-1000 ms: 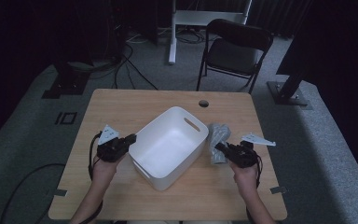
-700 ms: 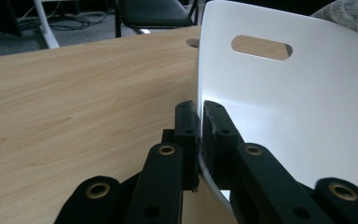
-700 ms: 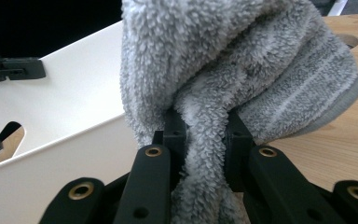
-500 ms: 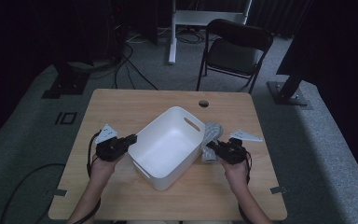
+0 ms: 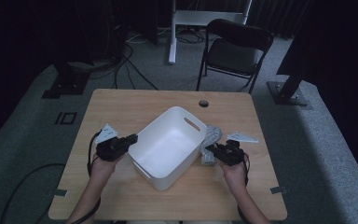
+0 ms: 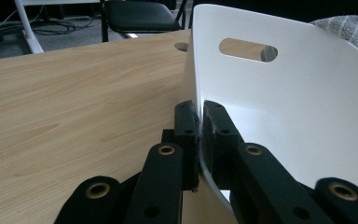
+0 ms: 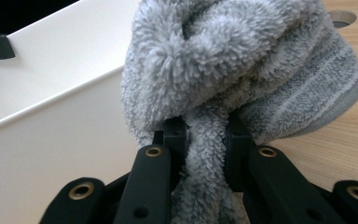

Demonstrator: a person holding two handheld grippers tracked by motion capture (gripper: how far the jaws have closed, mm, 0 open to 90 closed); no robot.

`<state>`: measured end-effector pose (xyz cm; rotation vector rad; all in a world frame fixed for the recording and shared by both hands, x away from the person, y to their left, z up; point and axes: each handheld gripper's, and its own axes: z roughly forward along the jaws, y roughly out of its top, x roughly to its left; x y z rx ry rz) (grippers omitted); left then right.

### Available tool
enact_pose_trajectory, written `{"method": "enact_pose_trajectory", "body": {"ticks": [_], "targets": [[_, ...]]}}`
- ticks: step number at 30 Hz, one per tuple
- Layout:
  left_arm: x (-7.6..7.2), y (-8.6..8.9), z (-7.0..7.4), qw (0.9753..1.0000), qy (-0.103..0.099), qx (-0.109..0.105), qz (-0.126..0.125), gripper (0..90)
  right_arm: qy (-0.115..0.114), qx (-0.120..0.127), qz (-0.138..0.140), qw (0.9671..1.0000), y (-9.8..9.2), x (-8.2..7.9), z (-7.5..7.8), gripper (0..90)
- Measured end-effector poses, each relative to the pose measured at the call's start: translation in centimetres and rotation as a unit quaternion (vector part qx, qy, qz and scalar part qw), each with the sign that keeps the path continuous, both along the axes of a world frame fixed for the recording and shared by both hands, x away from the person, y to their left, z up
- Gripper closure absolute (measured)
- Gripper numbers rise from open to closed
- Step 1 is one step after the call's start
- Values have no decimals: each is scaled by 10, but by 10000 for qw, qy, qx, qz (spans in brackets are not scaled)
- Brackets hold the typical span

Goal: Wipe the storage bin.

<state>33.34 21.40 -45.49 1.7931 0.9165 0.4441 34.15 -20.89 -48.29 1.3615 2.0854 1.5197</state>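
High view: one white bin (image 5: 168,147) on one table (image 5: 121,107), between two grippers; left gripper (image 5: 131,139) at the bin's left wall, right gripper (image 5: 210,150) at its right wall. Left gripper view: both fingers (image 6: 216,126) pressed together on the bin rim, one inside, one outside. Right gripper view: fingers (image 7: 175,135) clamped on a fold of one grey towel (image 7: 242,65); towel bulk just beyond the fingertips, touching the bin's outer wall.

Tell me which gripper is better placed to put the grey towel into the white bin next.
Right. The right gripper is already shut on the grey towel, right beside the white bin. The left gripper is clamped on the bin's rim, likely steadying it.
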Motion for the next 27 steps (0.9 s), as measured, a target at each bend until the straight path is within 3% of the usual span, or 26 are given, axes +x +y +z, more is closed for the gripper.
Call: {"method": "enact_pose_trajectory", "body": {"ticks": [27], "targets": [[0, -9, -2, 10000, -21, 44, -42, 864, 591, -298, -77, 9978, 4, 9, -33, 766]]}}
